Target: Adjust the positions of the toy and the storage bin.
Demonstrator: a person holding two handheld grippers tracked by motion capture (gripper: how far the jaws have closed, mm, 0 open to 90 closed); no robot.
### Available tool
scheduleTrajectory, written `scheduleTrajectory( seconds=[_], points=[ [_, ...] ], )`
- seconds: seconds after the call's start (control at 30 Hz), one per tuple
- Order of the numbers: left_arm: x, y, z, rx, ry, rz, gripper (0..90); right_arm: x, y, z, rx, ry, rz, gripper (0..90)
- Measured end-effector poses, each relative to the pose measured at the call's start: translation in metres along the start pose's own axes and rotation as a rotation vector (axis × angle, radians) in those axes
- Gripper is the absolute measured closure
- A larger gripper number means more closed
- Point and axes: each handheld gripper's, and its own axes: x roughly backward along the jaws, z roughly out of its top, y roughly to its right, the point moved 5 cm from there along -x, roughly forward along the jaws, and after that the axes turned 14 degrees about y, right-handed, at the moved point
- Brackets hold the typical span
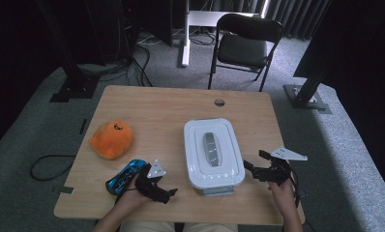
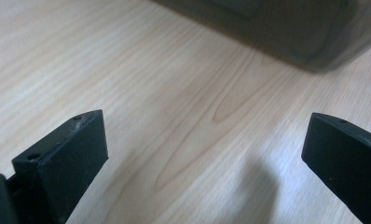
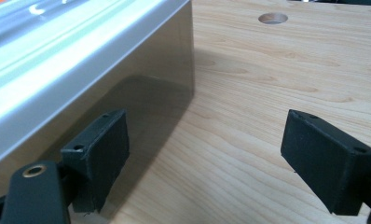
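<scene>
Box [image 1: 213,153] lengthwise, seemingly away from person.

A recording lab; black curtains [image 1: 16,43]; metal rig stands [image 1: 311,89]; floor cables [image 1: 142,63].

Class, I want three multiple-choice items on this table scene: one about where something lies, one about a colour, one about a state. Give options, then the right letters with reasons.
1. Where does the orange plush toy lie relative to the lidded box?
A. To its left
B. On its lid
C. To its right

2. What colour is the small toy car beside the left tool?
A. Red
B. Blue
C. Green

3. How does the right tool stand?
A. Shut on the box
B. Shut on nothing
C. Open

Answers: 1 A, the high view shows it left of the box. 2 B, its body is bright blue. 3 C, the right gripper view shows bare table between the jaws.
</scene>
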Motion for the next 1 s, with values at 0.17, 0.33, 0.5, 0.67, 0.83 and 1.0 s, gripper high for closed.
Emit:
scheduleTrajectory(
  seconds=[0.17, 0.33, 0.5, 0.67, 0.83, 1.0],
  points=[
    [0.004, 0.000, -0.010, -0.013, -0.003, -0.004, 0.8, 0.006, -0.003, 0.008, -0.008, 0.022, -0.009, 13.5],
    [0.006, 0.003, -0.017, -0.068, -0.033, -0.011, 0.9, 0.014, -0.011, 0.023, -0.012, 0.028, -0.001, 12.9],
    [0.007, 0.000, -0.017, -0.060, -0.033, 0.005, 0.9, 0.022, -0.019, 0.044, -0.043, 0.066, -0.006, 12.8],
    [0.007, -0.001, -0.018, -0.059, -0.033, 0.009, 0.8, 0.025, -0.033, 0.064, -0.037, 0.062, -0.001, 12.8],
    [0.007, 0.000, -0.018, -0.059, -0.034, 0.008, 0.9, 0.022, -0.056, 0.081, 0.000, 0.058, 0.075, 12.3],
    [0.007, 0.000, -0.018, -0.057, -0.032, 0.009, 0.9, 0.015, -0.077, 0.093, 0.023, 0.055, 0.156, 11.7]
  ],
)
